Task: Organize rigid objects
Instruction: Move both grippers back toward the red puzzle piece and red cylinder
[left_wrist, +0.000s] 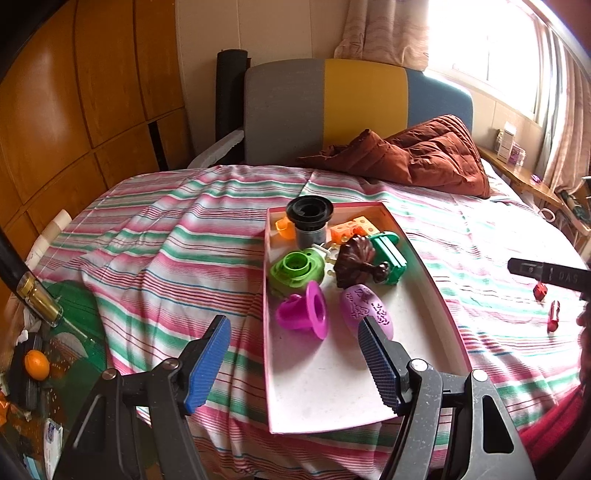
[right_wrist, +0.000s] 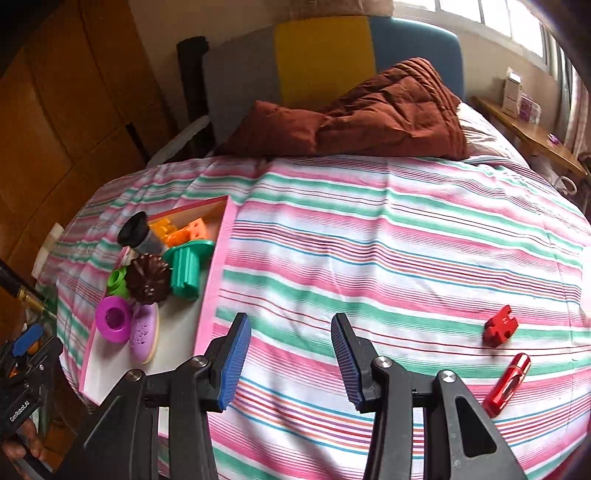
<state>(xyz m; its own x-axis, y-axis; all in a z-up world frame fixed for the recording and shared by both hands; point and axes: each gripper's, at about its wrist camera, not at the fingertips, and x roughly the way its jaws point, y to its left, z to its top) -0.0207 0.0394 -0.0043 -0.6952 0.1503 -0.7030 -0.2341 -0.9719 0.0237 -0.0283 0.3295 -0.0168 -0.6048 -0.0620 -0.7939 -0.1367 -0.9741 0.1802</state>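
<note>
A pink-rimmed white tray lies on the striped bed and holds several plastic pieces: a black cup, a green ring piece, a magenta hat shape, a purple oval, a brown ridged piece, a teal piece and orange blocks. My left gripper is open and empty over the tray's near end. My right gripper is open and empty above bare sheet, right of the tray. A red block and a red cylinder lie on the sheet to its right.
A brown quilt lies at the head of the bed against a grey, yellow and blue headboard. Wooden cabinets stand left. The floor at left holds clutter and an orange. A wooden shelf runs along the right.
</note>
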